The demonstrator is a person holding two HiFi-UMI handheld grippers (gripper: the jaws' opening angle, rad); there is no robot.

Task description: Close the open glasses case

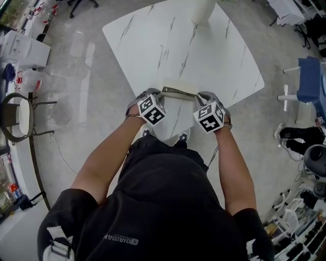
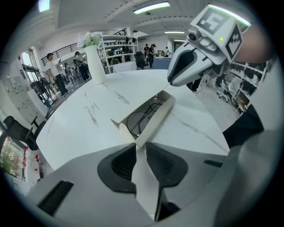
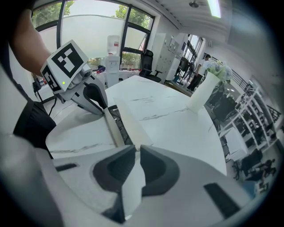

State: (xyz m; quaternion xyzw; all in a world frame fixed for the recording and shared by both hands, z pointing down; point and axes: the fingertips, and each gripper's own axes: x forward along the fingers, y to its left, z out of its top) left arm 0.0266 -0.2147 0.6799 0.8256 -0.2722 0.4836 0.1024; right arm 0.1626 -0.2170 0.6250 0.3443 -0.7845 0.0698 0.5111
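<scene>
Both tongs are on the glasses case (image 1: 179, 87), one at each end, and the case is open.

Left tongs (image 2: 141, 144): the jaws are pinched together on the near end of the white lid flap (image 2: 160, 116), with no gap either side of it in the left gripper view. The flap stands on edge and runs straight away from the jaws. The case tray sits just left of the flap, with dark-rimmed glasses (image 2: 143, 119) lying inside. The right tongs (image 2: 172, 82) meet the flap at its far end.

Right tongs (image 3: 137, 148): same picture mirrored. The jaws are closed on a white panel of the glasses case (image 3: 128, 122), which fills the slot between the pads. From here the tray's dark interior shows just left of the panel. The left tongs (image 3: 104, 107) are at the case's far end, apparently touching it.

Head view: the left tongs (image 1: 159, 94) and right tongs (image 1: 199, 96) are level with each other. The case spans the gap between them, lengthwise from one to the other. It rests on the white marbled tabletop (image 1: 214, 56), close to the edge nearest the person. Beyond the tongs the tabletop is bare up to a white vase (image 1: 202, 11) at the far side, well apart from the case. The vase (image 2: 95, 62) holds pale flowers and sits ahead and to the left of the left tongs. From the right tongs it (image 3: 202, 92) is ahead and to the right.

I can't tell from any view whether the flap is the lid proper or a folded side wall.
</scene>
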